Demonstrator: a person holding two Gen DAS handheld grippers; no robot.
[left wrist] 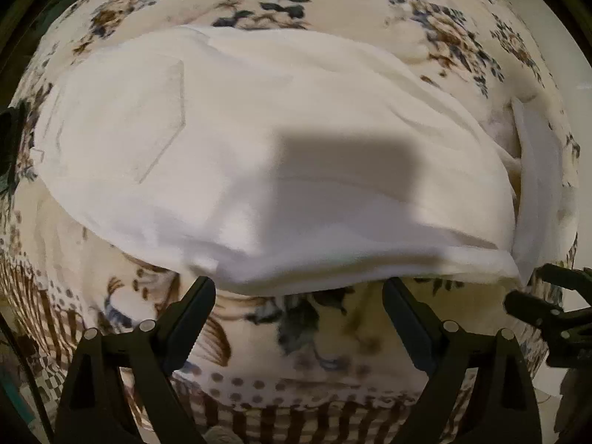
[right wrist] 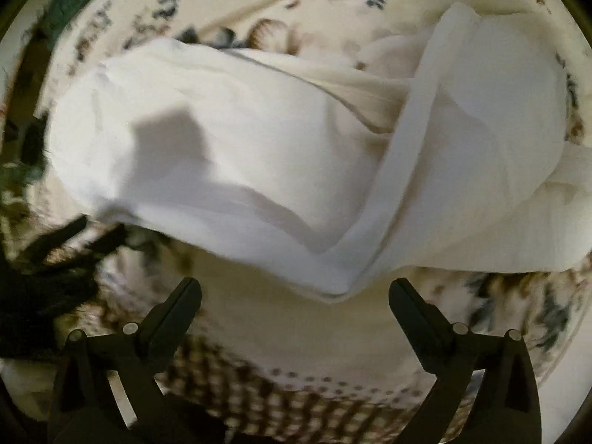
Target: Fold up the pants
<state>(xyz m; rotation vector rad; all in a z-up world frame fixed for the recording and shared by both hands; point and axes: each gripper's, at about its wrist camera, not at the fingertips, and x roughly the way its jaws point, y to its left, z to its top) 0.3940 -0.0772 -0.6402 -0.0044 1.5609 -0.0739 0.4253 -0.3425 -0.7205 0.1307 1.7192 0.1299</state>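
Lying mid-frame on a floral bedspread, soft, limp white cotton pants want pinching at the near hem; left gripper and right gripper gape wide, empty.

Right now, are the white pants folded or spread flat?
Folded, at least partly: the white pants lie doubled on the floral bedspread, layered edges visible along the near side. Both grippers are open, off the cloth.

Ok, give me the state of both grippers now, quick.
Left gripper: open, nothing between the fingers, just off the near edge of the white pants.
Right gripper: open, holding nothing, pants below it.
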